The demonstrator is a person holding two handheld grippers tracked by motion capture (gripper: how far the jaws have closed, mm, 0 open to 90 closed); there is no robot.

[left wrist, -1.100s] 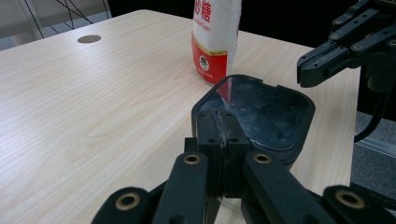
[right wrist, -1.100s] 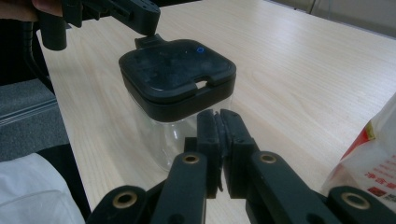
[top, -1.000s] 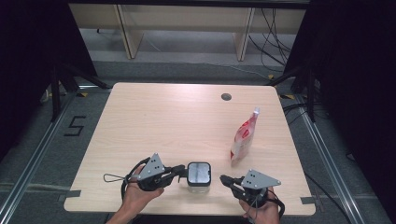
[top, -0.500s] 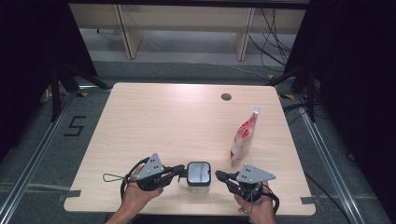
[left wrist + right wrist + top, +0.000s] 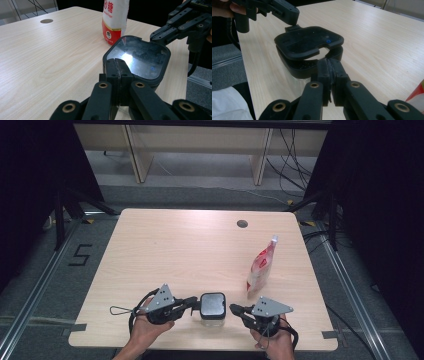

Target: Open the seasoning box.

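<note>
The clear square container with black hinged lid (image 5: 213,306) sits between both closed tongs, left tongs (image 5: 195,303) and right tongs (image 5: 234,309), each touching its lid edge.

The red-and-white pouch (image 5: 115,20) runs off the top edge in the left gripper view, its print partly lost; the jar's (image 5: 213,307) contents can't be told
</note>
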